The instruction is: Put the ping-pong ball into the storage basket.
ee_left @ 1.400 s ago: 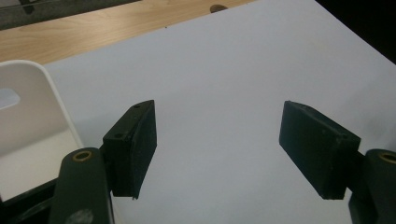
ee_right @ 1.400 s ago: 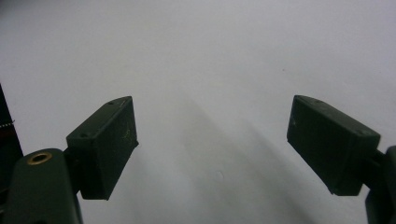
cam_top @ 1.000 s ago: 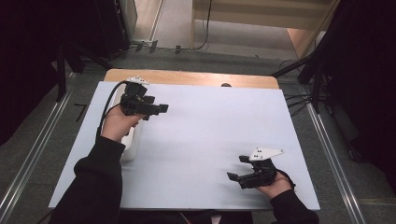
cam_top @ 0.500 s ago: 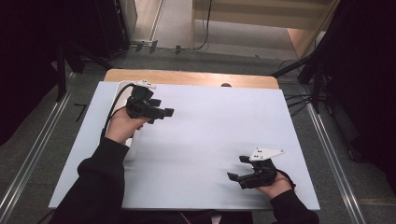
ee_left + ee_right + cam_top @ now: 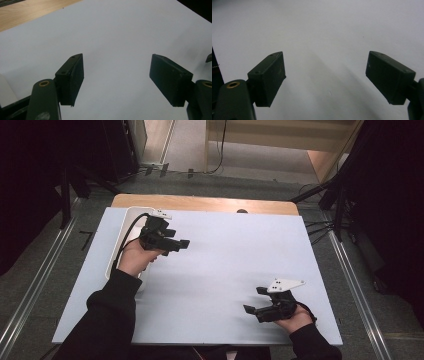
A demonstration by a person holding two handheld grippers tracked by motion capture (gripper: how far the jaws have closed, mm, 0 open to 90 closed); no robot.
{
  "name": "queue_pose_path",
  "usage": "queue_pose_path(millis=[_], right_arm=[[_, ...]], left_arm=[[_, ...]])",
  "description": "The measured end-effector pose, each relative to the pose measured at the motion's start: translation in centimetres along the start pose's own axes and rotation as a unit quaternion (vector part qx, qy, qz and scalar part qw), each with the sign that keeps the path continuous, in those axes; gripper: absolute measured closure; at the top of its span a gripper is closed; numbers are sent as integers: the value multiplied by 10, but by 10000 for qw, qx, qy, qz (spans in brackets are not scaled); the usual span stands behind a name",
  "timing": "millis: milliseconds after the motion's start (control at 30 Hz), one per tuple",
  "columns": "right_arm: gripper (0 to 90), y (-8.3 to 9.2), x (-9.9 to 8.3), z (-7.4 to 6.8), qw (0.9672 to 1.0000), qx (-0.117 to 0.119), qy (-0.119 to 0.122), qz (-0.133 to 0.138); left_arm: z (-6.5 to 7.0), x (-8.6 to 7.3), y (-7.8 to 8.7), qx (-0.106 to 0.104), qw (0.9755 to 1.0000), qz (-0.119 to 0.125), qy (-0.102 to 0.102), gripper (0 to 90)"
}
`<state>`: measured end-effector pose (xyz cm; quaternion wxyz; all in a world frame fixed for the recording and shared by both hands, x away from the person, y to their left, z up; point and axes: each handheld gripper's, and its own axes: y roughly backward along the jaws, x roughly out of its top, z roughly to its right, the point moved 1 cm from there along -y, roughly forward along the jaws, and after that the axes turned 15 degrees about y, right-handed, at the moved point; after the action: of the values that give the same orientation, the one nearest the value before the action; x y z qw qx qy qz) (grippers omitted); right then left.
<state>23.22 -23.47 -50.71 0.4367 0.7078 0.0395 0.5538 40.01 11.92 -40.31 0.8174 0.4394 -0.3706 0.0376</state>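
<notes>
While the person's left hand [image 5: 134, 260] hovers in the upper left of the high view, the left gripper [image 5: 177, 244] it holds points toward the right of the frame, its jaws apart with nothing between them. Just behind that hand, a white tray [image 5: 125, 227] lies along the left edge of the pale blue surface [image 5: 225, 260], partly hidden by the sleeve. At the lower right of the frame, the right gripper [image 5: 254, 301] sits low over the surface, aimed left, jaws likewise spread and empty. Both gripper views look along parted black jaws at bare pale sheet; a wooden strip [image 5: 200, 203] borders the far edge.
</notes>
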Motion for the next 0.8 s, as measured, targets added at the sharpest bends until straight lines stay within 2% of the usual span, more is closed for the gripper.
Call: queue_pose_path(millis=[300, 467, 600, 800], right_arm=[[146, 0, 0, 0, 10000, -1, -5, -5], [146, 0, 0, 0, 10000, 4, -6, -6], [146, 0, 0, 0, 10000, 5, -2, -2], [146, 0, 0, 0, 10000, -2, -7, -4]], left_arm=[[3, -6, -4, 147, 9999, 25, -33, 283], [4, -10, -3, 133, 9999, 36, -12, 283], [5, -16, 1, 159, 9998, -17, -85, 283], [7, -27, 6, 49, 9999, -21, -102, 283]])
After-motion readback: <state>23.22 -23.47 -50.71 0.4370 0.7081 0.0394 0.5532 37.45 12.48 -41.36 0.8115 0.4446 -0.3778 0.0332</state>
